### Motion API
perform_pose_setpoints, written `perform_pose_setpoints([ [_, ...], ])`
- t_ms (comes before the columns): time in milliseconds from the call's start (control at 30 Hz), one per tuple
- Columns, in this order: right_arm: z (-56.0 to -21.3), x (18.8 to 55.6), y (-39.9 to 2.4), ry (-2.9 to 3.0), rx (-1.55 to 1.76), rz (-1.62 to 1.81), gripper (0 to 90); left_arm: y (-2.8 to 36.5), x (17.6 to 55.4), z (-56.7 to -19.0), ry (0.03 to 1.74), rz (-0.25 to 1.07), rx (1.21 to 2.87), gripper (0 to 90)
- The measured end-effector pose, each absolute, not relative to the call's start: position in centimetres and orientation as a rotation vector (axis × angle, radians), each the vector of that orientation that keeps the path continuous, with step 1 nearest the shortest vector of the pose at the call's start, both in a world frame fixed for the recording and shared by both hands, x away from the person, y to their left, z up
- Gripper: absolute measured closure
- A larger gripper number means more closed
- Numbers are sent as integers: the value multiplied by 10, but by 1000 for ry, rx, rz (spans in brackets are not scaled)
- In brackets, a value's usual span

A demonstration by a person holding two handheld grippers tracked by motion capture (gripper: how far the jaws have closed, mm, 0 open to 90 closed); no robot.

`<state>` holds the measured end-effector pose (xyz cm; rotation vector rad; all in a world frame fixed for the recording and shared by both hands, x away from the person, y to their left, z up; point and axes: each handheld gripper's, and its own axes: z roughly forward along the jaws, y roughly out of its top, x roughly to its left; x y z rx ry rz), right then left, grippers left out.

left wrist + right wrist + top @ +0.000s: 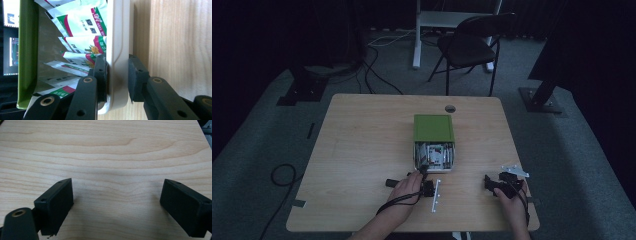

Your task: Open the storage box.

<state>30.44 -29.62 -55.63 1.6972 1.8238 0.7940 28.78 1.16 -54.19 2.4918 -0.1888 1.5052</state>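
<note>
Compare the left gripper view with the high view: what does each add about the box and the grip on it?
The left gripper view adds the grip itself: the left gripper is shut on the white wall of the box, one jaw inside and one outside, with printed sachets standing in a row inside.

The high view adds the layout: the box's green lid, the right gripper resting apart near the table's right edge, and a chair beyond the table.

Both show the box, its sachets and the wooden tabletop.

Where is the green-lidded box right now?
In the high view the green-lidded box sits mid-table, just below the cable hole; the left gripper clamps its white near wall.
</note>
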Motion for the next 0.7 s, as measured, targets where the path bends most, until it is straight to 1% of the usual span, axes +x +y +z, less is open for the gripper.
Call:
perform_pose_setpoints([
  [700,-556,304,-296,1824,1697,794,112,13,260,-548,-193,1480,2487,734],
])
